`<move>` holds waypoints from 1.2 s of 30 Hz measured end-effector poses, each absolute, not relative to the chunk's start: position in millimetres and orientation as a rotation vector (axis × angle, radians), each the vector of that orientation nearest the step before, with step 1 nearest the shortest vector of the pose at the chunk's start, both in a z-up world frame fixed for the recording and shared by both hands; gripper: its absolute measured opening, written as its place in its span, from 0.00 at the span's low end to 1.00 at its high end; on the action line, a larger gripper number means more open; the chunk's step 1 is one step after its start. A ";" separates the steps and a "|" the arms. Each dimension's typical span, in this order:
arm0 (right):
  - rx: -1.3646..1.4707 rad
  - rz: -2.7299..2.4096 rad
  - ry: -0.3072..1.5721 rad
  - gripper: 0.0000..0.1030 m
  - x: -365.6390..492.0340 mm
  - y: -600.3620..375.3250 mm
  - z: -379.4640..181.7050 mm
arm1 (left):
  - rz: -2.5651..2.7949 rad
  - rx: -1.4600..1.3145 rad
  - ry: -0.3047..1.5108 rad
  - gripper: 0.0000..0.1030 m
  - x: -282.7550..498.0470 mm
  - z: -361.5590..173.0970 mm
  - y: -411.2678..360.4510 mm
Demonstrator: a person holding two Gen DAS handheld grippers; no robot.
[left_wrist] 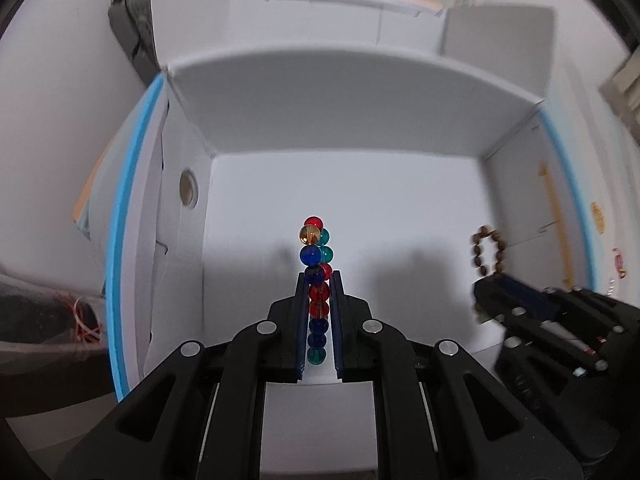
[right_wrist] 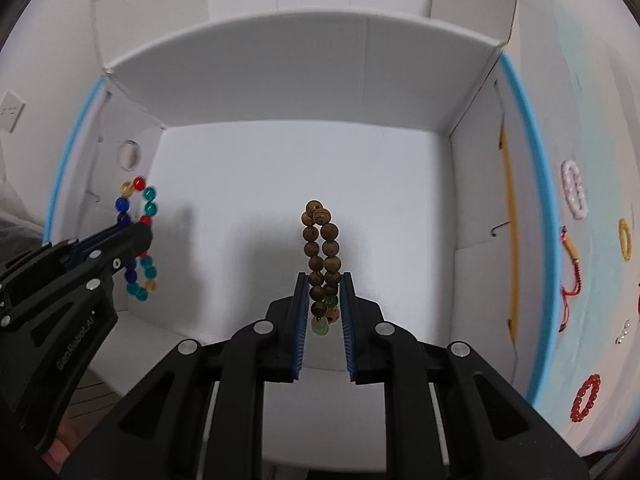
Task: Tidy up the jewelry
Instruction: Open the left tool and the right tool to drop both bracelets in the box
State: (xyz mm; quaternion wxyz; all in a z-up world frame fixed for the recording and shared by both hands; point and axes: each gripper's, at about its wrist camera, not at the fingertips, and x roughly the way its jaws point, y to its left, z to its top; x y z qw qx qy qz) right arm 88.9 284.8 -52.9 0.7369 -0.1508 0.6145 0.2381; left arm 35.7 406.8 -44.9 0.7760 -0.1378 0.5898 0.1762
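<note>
My left gripper (left_wrist: 319, 276) is shut on a bracelet of red, blue, teal and amber glass beads (left_wrist: 316, 256), held over the inside of an open white box (left_wrist: 340, 208). The same bracelet (right_wrist: 140, 236) and left gripper (right_wrist: 136, 228) show at the left of the right wrist view. My right gripper (right_wrist: 325, 278) is shut on a brown wooden bead bracelet (right_wrist: 322, 248) with a pale green pendant, also over the box floor (right_wrist: 300, 184). In the left wrist view the wooden bracelet (left_wrist: 488, 250) and right gripper (left_wrist: 486, 282) sit at the right.
The box has tall white walls and a blue-edged mat beneath it. To the right of the box on the mat lie a white bead bracelet (right_wrist: 574, 194), a yellow ring (right_wrist: 625, 239), a red cord bracelet (right_wrist: 572, 264) and a red bead bracelet (right_wrist: 585, 398).
</note>
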 end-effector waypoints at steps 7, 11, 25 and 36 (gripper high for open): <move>-0.335 0.490 1.437 0.14 103.3 284.2 -82.9 | 0.381 -0.315 1.400 0.09 43.6 -78.8 420.7; -0.333 0.487 1.451 0.14 110.7 288.5 -92.4 | 0.383 -0.320 1.419 0.09 44.9 -89.5 424.1; -0.371 0.508 1.389 0.49 100.8 298.6 -76.4 | 0.440 -0.275 1.329 0.39 44.4 -67.4 422.3; -0.355 0.554 1.227 0.76 73.6 280.4 -14.5 | 0.514 -0.226 1.119 0.86 10.3 -5.5 415.2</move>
